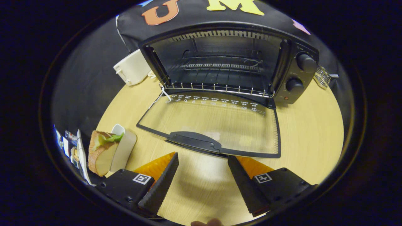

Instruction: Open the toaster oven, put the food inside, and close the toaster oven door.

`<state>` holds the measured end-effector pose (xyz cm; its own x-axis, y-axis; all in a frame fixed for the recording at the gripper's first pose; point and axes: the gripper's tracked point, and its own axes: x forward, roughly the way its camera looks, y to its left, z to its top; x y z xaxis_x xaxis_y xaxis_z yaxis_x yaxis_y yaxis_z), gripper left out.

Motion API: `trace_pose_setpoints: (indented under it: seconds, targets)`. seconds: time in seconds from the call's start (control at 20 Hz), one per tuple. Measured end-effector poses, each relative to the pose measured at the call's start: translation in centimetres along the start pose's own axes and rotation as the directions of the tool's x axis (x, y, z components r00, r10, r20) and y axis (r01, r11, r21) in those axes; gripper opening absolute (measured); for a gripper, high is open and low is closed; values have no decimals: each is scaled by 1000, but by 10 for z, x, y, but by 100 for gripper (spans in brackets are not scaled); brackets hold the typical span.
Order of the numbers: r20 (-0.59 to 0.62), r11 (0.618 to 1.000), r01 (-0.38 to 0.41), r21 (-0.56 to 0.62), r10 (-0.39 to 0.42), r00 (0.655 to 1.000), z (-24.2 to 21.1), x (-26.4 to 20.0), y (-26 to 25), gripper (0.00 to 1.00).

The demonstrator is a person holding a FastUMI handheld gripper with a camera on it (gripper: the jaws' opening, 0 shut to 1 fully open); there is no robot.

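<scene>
Tool [202, 175] held wide open, empty, fingers [161, 182] just short of door handle [193, 141] over worktop [307, 131]. Sandwich [100, 152] seen on white dish [124, 149], left of lowered glass door [213, 125]. Judged light, soft, crushable, filling prone to slip; best pinched gently across bread faces. Beyond door, toaster oven [226, 62] stood open, wire rack [220, 89] bare.

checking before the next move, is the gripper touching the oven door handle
Apart. In the gripper view the open gripper has bare table between its fingertips and the door handle, which lies just ahead of them.
</scene>
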<state>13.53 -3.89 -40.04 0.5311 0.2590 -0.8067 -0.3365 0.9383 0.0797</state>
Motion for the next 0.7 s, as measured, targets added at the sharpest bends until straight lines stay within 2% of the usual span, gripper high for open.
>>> trace_pose_setpoints:
  seconds: [0.2, 0.4, 0.55, 0.7]
  targets:
    - [12, 999, 5, 43, -6, 1000, 2, -7, 0, 100]
    - [51, 1000, 2, -13, -1, 999, 5, -35, 10, 100]
    - [81, 999, -39, -26, 41, 996, 14, -58, 30, 100]
    - [79, 992, -125, -26, 127, 989, 26, -81, 65, 100]
